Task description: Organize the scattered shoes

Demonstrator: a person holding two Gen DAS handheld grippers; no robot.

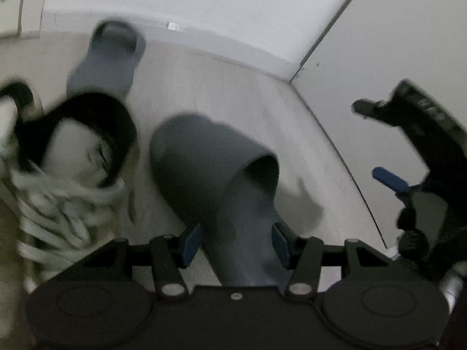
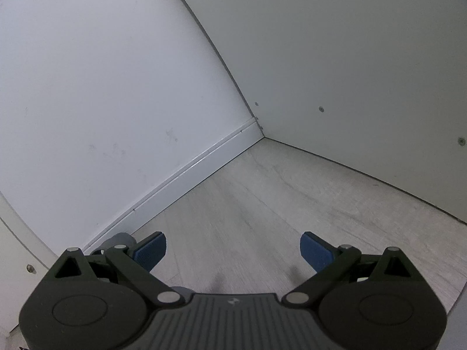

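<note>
A grey slipper (image 1: pixel 210 169) lies on the pale floor with its heel between the blue pads of my left gripper (image 1: pixel 236 246). The jaws stand apart, and a strip of floor shows between the left pad and the slipper, so nothing is gripped. A second grey slipper (image 1: pixel 113 55) lies farther off by the wall, blurred. A white laced sneaker (image 1: pixel 73 160) with a black collar sits just left of the near slipper. My right gripper (image 2: pixel 233 250) is open over bare floor in a corner. It also shows at the right edge of the left wrist view, its blue pad (image 1: pixel 389 180) in sight.
A white baseboard (image 1: pixel 221 40) runs along the back wall and meets a white panel (image 1: pixel 379 43) on the right. Part of another shoe (image 1: pixel 14 108) shows at the far left. A grey slipper edge (image 2: pixel 121 240) peeks out behind my right gripper's left finger.
</note>
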